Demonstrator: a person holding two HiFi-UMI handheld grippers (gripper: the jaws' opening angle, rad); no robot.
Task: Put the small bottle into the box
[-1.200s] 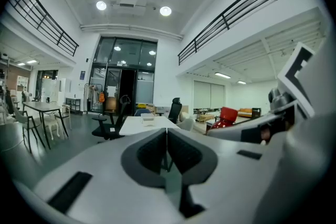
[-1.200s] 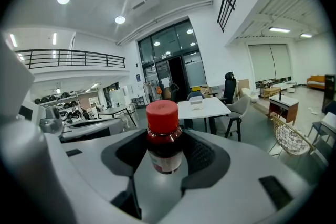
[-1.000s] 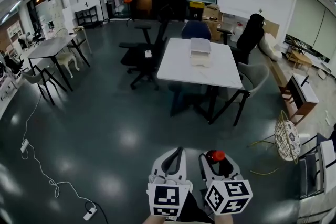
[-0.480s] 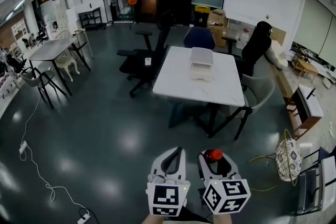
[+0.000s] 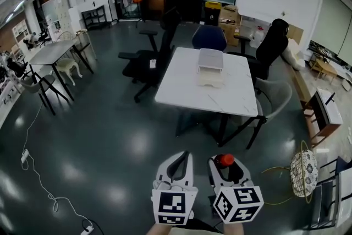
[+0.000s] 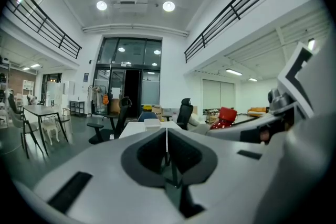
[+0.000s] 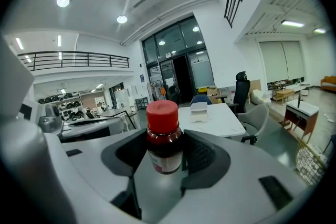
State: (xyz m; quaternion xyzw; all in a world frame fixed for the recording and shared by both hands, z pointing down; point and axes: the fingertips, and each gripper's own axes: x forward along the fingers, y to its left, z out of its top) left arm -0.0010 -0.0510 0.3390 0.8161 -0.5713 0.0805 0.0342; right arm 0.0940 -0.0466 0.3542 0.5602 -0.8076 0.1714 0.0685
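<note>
My right gripper [image 5: 226, 165] is shut on a small dark bottle [image 7: 164, 140] with a red cap [image 5: 224, 160], held upright between the jaws; the cap also shows at the right of the left gripper view [image 6: 227, 115]. My left gripper [image 5: 177, 167] is shut with nothing in it, its jaws meeting in a thin line [image 6: 167, 140]. Both hang low at the bottom of the head view, above the dark floor. The box [image 5: 210, 66], a pale lidded container, stands on the white table [image 5: 187, 88] well ahead; it also appears small in the right gripper view [image 7: 199, 111].
Office chairs ring the white table: black ones [image 5: 144, 60] on the left, a blue one [image 5: 208, 38] behind, a grey one [image 5: 272, 95] on the right. A wire basket [image 5: 301, 166] stands at the right. A cable and power strip [image 5: 88, 224] lie on the floor at the left.
The view has moved forward: the white table and box sit nearer and lower in the head view. Both grippers keep their places, the right still holding the bottle.
</note>
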